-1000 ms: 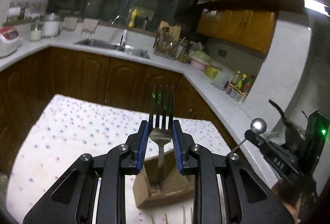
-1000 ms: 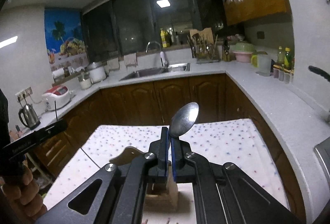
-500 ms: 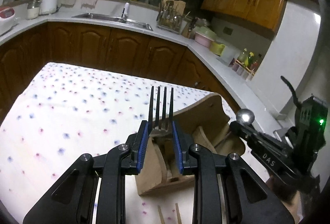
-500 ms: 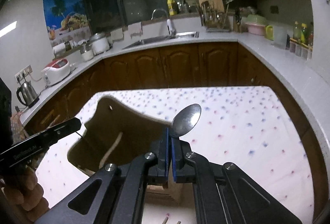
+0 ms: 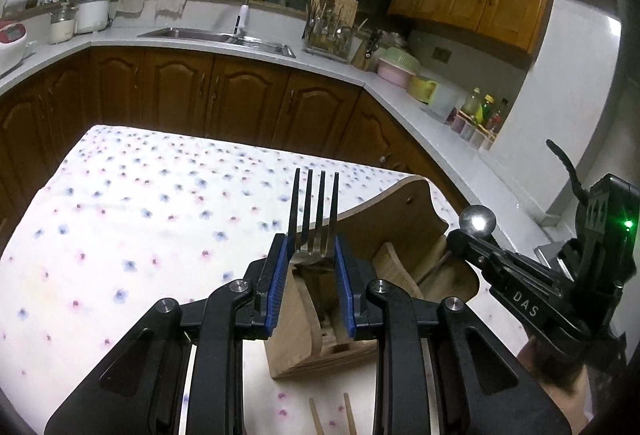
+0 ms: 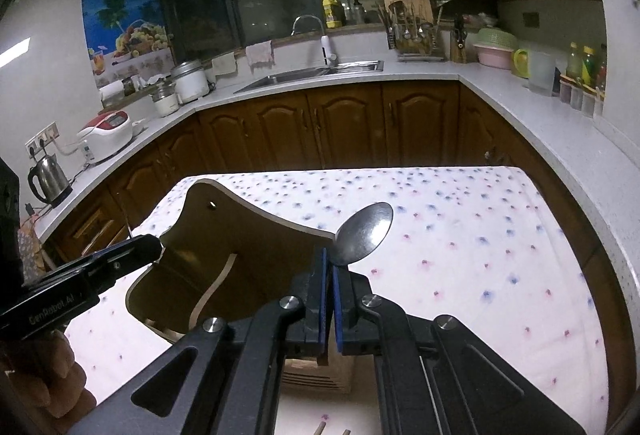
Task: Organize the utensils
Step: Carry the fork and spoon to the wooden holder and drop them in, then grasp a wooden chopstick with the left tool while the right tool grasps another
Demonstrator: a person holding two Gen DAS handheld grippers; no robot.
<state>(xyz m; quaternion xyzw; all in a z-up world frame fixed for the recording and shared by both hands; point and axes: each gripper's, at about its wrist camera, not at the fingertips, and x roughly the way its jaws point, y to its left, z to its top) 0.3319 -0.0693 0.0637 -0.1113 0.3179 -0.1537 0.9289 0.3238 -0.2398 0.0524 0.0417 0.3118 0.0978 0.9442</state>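
L hand-held gripper (image 5: 311, 285) clamps the steel four-tine fork (image 5: 314, 213) at its neck, tines up, handle down in the near slot of the curved light-wood utensil holder (image 5: 404, 213), which sits on the white floral-cloth surface (image 5: 132, 219) at 6 o'clock. R hand-held gripper (image 6: 329, 299) is closed on the steel spoon (image 6: 365, 233), bowl up, at 3 o'clock of the holder. To do it well: keep both vertical, lower, let go only when seated. L view shows slot dividers + two wooden chopsticks (image 5: 332, 415); R view shows only the holder's back panel.
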